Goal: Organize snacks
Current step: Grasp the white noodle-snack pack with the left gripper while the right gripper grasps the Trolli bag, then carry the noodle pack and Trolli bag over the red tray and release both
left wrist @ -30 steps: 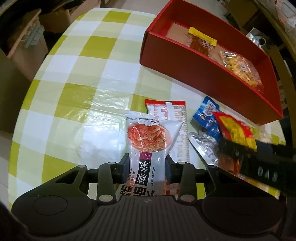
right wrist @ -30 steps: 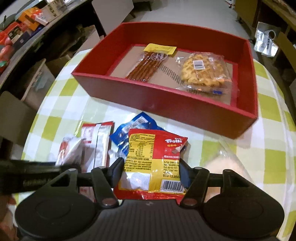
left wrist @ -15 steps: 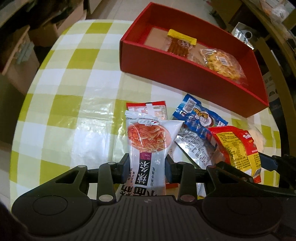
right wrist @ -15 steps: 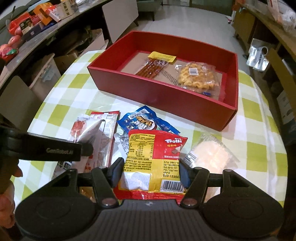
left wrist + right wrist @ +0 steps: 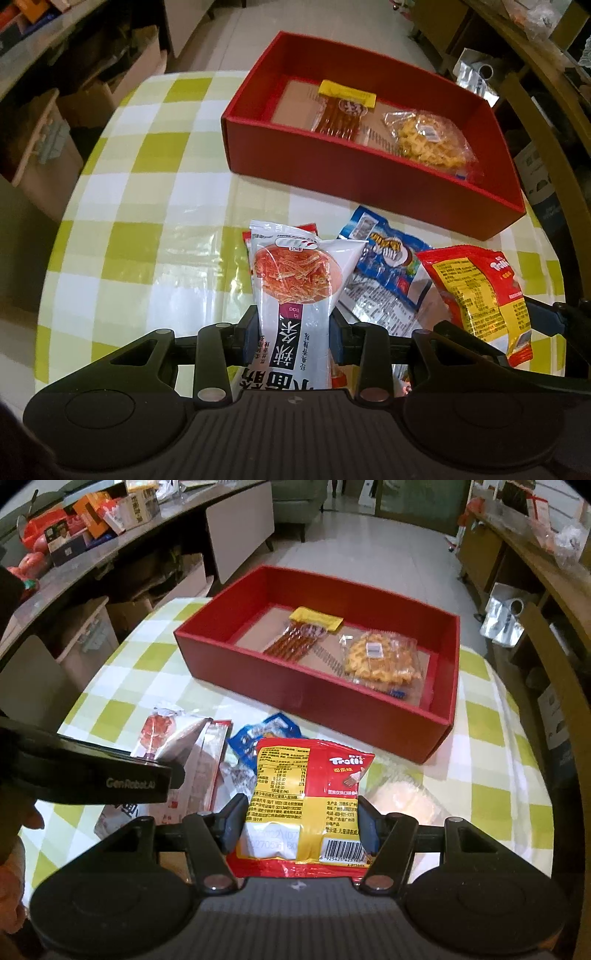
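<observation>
Both packets look light, soft and slick: the left tongs pinch the white noodle pouch low, the right tongs clamp the red-and-yellow gummy bag across its bottom.

- The matte black plastic left gripper is showing round discs, silver screws and a ribbed base along the lower frame.
- The matching black right gripper is showing blue-grey pads.

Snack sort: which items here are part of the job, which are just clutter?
Job: white noodle-snack pouch in left gripper; Trolli bag in right gripper; blue packet; red box holding stick snacks and waffle bag.

Clutter: counter boxes; silver bag.
</observation>
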`<state>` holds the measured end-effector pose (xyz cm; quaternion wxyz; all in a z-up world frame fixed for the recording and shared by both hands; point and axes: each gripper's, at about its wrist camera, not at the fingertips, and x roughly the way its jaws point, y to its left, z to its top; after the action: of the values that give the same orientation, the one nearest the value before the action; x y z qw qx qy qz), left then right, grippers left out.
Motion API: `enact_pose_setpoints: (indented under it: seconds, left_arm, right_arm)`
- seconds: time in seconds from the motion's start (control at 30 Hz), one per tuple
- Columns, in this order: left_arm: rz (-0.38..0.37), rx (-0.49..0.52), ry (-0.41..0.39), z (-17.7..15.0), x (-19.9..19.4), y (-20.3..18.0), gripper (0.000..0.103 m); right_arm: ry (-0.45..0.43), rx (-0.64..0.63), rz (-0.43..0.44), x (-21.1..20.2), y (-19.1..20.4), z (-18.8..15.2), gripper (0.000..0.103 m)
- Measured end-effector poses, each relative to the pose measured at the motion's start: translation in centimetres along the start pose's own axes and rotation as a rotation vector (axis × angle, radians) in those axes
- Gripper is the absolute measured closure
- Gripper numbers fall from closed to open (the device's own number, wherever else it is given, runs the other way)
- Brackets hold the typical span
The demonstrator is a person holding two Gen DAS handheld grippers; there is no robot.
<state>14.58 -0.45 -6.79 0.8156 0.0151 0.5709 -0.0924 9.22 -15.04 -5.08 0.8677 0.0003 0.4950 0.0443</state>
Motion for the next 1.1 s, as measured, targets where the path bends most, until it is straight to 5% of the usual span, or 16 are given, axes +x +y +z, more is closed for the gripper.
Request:
enact_pose_setpoints:
  seconds: [1.1]
  left_arm:
    - [0.064, 0.056, -0.173, 4.6, -2.1, -3.9, 0.058]
  right_arm:
    - [-0.166, 0.071, -0.074, -1.1, -3.4, 4.8, 0.034]
